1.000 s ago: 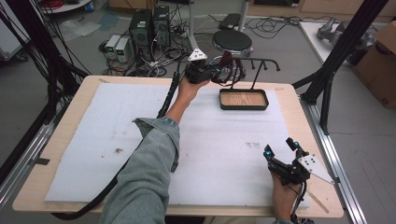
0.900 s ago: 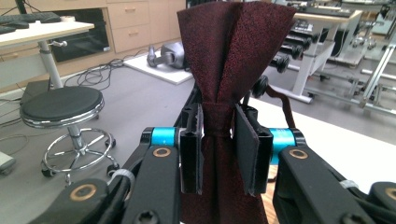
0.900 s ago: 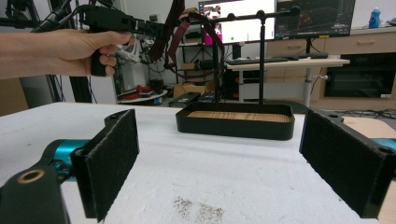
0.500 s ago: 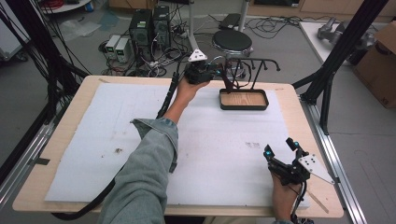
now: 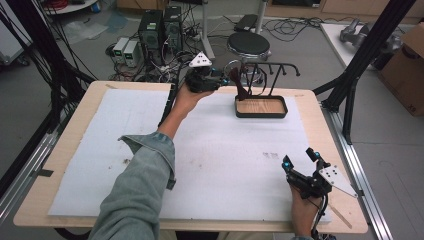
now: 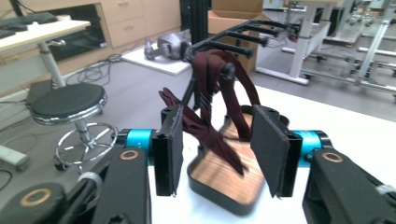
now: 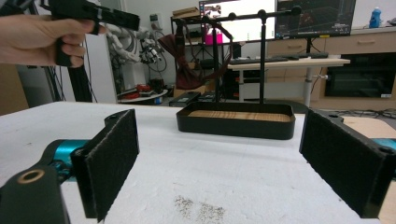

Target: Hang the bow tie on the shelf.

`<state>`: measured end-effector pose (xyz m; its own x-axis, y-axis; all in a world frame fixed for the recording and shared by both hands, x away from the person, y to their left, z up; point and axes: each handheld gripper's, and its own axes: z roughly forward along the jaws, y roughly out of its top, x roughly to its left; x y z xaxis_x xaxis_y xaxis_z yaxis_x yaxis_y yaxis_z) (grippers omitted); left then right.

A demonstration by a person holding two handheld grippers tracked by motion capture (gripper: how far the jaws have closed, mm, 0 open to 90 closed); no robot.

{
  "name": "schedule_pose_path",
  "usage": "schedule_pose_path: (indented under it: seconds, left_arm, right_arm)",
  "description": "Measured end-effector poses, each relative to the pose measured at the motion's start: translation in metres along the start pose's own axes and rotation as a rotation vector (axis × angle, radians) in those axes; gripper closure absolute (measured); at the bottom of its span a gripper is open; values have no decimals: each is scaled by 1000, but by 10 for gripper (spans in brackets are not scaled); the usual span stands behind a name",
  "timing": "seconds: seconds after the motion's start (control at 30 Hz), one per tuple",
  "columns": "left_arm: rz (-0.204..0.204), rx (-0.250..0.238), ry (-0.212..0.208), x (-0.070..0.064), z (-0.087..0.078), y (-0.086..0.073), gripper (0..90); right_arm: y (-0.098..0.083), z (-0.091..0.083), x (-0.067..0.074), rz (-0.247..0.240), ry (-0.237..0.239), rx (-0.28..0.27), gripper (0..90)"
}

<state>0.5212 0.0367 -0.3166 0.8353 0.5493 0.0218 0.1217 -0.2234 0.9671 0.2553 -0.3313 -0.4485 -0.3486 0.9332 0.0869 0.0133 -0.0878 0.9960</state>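
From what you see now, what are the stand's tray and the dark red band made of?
The tray looks like a black rim, metal or plastic, around a wood-grain floor with visible stripes. The dark red band seems soft woven fabric: it drapes limply over the stand's peg.

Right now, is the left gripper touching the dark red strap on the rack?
Touching. The left gripper view shows the strap lying against the inner pad of the left gripper, whose jaws stand open around it.
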Motion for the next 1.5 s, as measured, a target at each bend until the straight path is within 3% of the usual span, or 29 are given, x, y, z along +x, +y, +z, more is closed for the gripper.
schedule_pose_path:
  seconds: [0.27, 0.6, 0.83, 1.13, 1.23, 1.33, 1.5]
  left_arm:
    - [6, -15, 21, -3, -53, 1, 473]
    - [-12, -42, 64, 0, -134, -16, 401]
    - [-44, -55, 109, -1, -192, -46, 374]
    - [-57, -41, 171, -14, -264, -96, 370]
    - [-64, -30, 185, -20, -278, -112, 367]
    - [-87, -37, 173, -27, -290, -131, 364]
    - [-113, -21, 174, -34, -299, -153, 354]
  right_arm:
    - [0, -1, 0, 1, 4, 2, 110]
    - [-1, 0, 1, -2, -5, 8, 110]
    - [-1, 0, 2, -9, -7, 18, 110]
    - [-1, 0, 3, -11, -15, 28, 110]
    - [-1, 0, 3, -21, -16, 29, 110]
    - [-1, 1, 4, -23, -17, 34, 110]
    - [-2, 2, 4, -22, -19, 54, 110]
